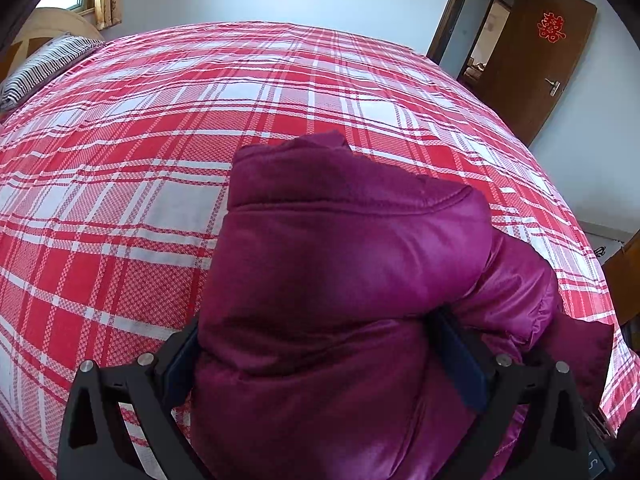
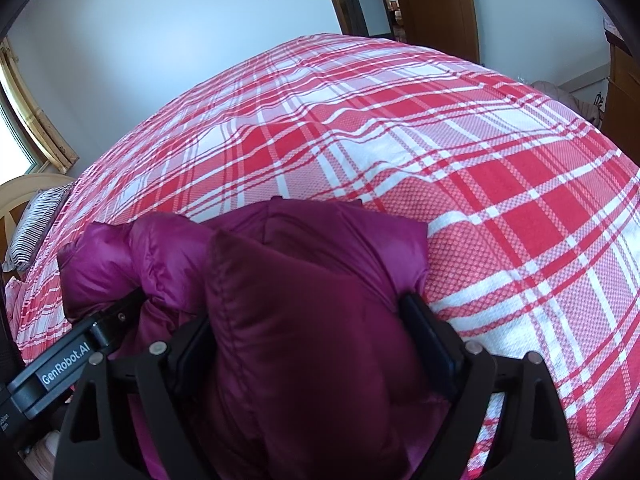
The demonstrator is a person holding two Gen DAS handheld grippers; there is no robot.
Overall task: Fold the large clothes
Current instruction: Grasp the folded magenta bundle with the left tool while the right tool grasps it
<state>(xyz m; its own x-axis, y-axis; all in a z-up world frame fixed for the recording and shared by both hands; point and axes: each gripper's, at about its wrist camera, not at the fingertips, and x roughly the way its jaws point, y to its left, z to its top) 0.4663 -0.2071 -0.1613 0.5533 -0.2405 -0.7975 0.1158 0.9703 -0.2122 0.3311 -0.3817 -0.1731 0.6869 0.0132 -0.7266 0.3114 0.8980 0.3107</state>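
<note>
Jacket (image 1: 344,280), a puffy magenta one, lies bunched at the near edge of the bed (image 1: 160,140) with its red-and-white checked cover. Left gripper (image 1: 320,360) pinches a thick fold of it between both fingers, and the right gripper (image 2: 312,340) pinches another fold the same way. Only the left view shows the open brown door (image 1: 540,60) with its red paper ornament (image 1: 551,26). Only the right view shows the left gripper from outside, pushed into the fabric beside the right one. A striped pillow (image 1: 44,68) appears in both
</note>
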